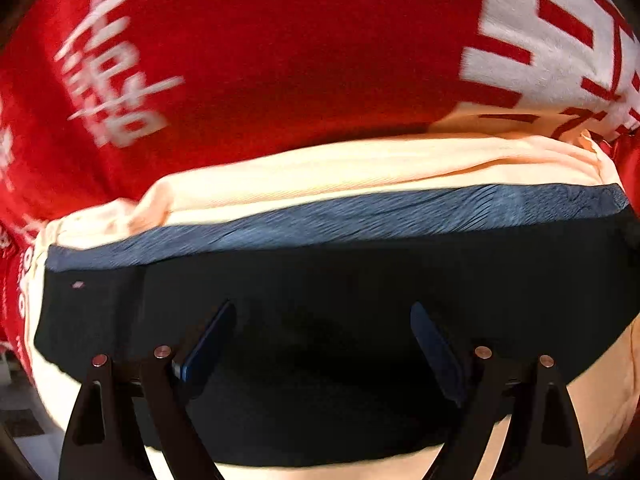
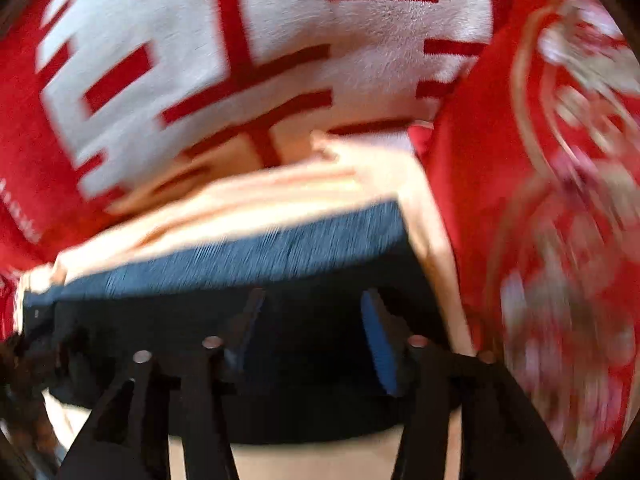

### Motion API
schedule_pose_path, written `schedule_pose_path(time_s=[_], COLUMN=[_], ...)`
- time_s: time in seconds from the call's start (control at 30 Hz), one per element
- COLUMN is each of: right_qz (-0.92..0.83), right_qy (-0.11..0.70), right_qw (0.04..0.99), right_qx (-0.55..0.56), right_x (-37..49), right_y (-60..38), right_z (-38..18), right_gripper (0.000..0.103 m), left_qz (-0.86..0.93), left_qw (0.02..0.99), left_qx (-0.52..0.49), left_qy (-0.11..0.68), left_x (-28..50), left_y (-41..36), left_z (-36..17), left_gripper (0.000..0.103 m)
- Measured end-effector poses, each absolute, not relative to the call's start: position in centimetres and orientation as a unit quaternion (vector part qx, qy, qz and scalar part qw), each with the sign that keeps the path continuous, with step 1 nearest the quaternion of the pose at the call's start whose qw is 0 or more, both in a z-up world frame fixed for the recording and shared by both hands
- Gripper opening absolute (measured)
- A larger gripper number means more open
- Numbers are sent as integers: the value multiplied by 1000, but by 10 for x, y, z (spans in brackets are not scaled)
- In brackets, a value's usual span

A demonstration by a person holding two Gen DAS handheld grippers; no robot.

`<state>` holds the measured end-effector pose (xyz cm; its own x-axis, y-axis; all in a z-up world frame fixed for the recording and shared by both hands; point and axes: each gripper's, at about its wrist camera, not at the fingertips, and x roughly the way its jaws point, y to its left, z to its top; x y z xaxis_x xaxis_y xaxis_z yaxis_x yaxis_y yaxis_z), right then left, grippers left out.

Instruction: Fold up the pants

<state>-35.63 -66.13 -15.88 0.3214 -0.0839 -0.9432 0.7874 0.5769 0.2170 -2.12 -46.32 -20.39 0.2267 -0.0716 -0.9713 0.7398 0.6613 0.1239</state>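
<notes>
The pants [image 1: 320, 300] fill the lower half of the left wrist view as a dark, near-black mass, with a blue-grey ribbed band, probably the waistband, running across their far edge from about 9 o'clock to 3 o'clock. They lie on a pale cream cloth [image 1: 320, 168] that shows beyond the band toward 12 o'clock and again under the dark fabric at 5 and 7 o'clock. Behind the cream cloth, a red blanket [image 1: 280, 60] with large white lettering covers the upper part of the frame, its white block of characters sitting at about 1 o'clock.

The left gripper [image 1: 324, 344] hangs over the middle of the dark fabric with its blue-padded fingers [image 1: 208, 340] spread wide apart, released and holding nothing; whether the tips touch the cloth cannot be told.

In the right wrist view, which is blurred, the same pants [image 2: 312, 360] sit at 6 o'clock, the ribbed band slanting up toward 2 o'clock where the garment's corner ends against the cream cloth [image 2: 280, 200]. The red blanket [image 2: 480, 180] rises at 12 o'clock with white characters, and at 3 o'clock it shows a patterned red area, too smeared to read. The right gripper [image 2: 316, 344] is also spread, its fingers [image 2: 380, 344] standing apart over the dark fabric near that corner, with nothing visibly pinched between them.
</notes>
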Motion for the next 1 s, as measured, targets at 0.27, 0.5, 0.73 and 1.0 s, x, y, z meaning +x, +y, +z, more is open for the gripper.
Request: schedule_pose_path(time_s=[0.27, 0.5, 0.73, 1.0], right_qz=[-261, -190, -129, -113], right_qy=[510, 497, 474, 460], right_qw=[706, 711, 697, 681], right_qx=[416, 459, 523, 559], right_x=[-360, -308, -218, -154], right_y=[-584, -489, -397, -336], right_z=[-150, -144, -161, -180], right_gripper=[57, 57, 57, 57], left_qz=[-248, -251, -250, -217], left_qw=[722, 718, 718, 725], left_qx=[292, 281, 274, 253], left_qy=[576, 585, 589, 602], left_x=[9, 41, 103, 172], left_y=[-379, -307, -226, -158], left_z=[-193, -193, -192, -197], left_gripper=[90, 90, 90, 90])
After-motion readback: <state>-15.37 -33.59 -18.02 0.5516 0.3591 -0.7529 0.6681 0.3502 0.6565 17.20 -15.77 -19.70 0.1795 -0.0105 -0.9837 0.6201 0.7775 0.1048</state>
